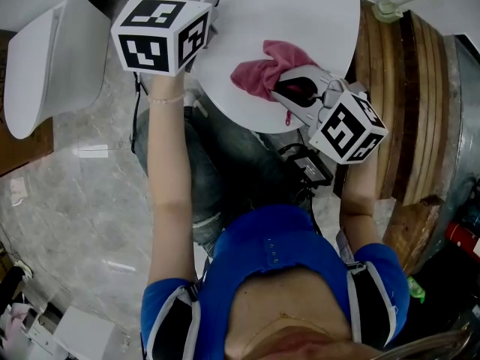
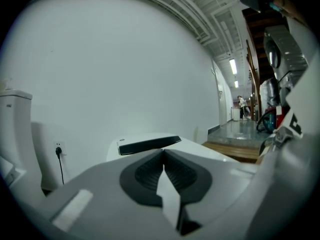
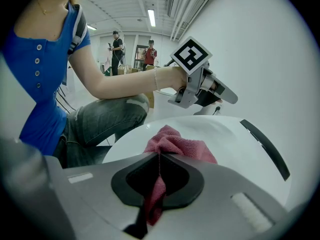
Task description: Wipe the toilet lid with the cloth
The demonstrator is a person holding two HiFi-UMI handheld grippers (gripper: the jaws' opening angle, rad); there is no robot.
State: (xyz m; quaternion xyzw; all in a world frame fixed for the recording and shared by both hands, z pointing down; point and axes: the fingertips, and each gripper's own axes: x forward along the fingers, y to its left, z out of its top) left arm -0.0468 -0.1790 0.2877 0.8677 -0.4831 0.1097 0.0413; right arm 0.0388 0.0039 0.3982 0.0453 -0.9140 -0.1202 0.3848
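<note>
Grey marble floor (image 1: pixel 82 201) spread around a white toilet lid (image 1: pixel 300 21). On the lid lay a pink cloth (image 1: pixel 259 73), one end pinched tight between the jaws of the right gripper (image 3: pixel 160 156). The left gripper (image 2: pixel 163 154) was near the lid's left edge, its jaws pressed together on nothing.

No word or number is legible; the marker cube (image 1: pixel 161 34) seems to bear only black-and-white squares.
</note>
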